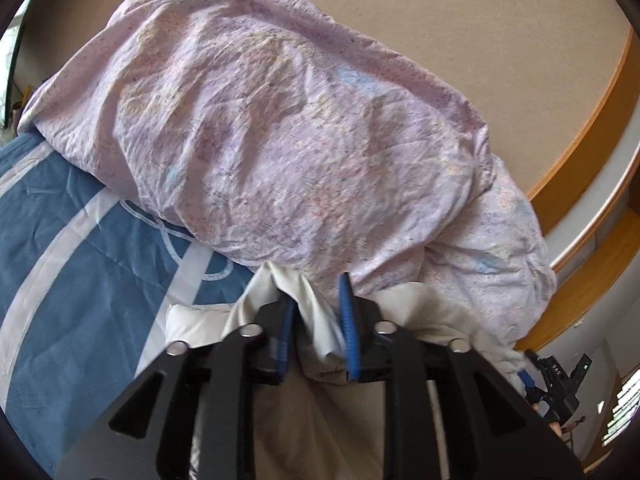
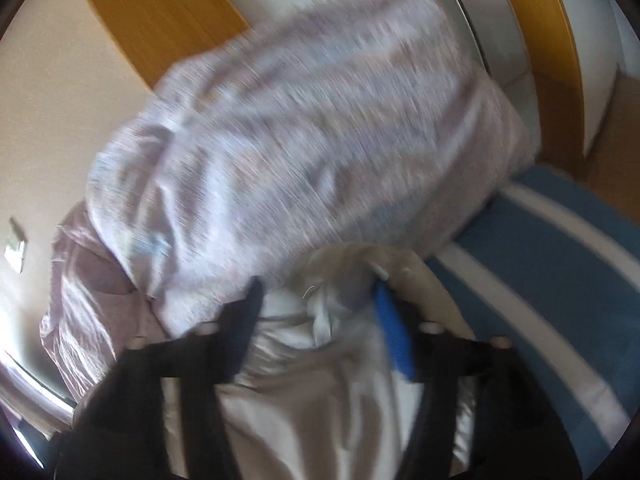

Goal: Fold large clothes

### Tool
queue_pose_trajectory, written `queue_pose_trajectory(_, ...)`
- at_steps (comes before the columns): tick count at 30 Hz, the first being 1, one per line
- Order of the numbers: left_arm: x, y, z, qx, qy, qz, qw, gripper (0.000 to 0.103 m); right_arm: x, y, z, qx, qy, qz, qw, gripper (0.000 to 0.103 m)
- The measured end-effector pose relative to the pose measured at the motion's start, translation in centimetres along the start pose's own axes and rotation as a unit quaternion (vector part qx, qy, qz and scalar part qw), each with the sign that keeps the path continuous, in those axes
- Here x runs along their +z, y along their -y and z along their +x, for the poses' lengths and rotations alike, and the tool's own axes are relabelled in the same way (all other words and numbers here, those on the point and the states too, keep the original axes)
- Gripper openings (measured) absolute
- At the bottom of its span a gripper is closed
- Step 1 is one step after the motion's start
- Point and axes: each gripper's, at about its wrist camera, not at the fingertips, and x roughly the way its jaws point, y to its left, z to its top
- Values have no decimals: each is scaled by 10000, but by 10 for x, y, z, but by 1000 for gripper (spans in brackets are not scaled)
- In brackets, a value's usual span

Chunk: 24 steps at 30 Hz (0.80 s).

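A large lilac printed quilt (image 1: 272, 128) lies bunched on the bed, its white lining (image 1: 320, 332) turned out at the near edge. My left gripper (image 1: 316, 304) is shut on a fold of that white lining. The quilt also fills the right wrist view (image 2: 300, 152), which is motion-blurred. My right gripper (image 2: 320, 300) has the white lining (image 2: 316, 320) between its fingers and looks shut on it. The right gripper also shows at the lower right of the left wrist view (image 1: 556, 384).
A blue bedspread with white stripes (image 1: 72, 248) covers the bed under the quilt, and shows in the right wrist view (image 2: 552, 264). A wooden headboard (image 1: 592, 120) curves along the right. A beige wall (image 1: 480, 20) stands behind.
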Motion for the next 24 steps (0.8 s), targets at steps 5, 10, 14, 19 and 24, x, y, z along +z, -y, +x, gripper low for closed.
queue_pose_trajectory(5,-10,27,-31,308,637,767,9945,101,-10,-41,-41,50,275,-1410,9896,76)
queue_pose_trajectory(10,-40,67,-50,459,938,1803,9781,101,-49,-63,-46,83,-251,-2358,9714,76)
queue_pose_trajectory(14,-70,87,-34,798,644,2441,9643,102,-69,-68,-32,196,-797,-2465,9657,72)
queue_pose_trajectory(19,-100,96,-16,1264,568,3186,9377,102,-93,-79,-19,121,-1144,-2884,9506,68)
queue_pose_trajectory(24,-105,86,30,1965,76,3284,9239,101,-106,-79,20,-449,-1574,-2943,9416,64)
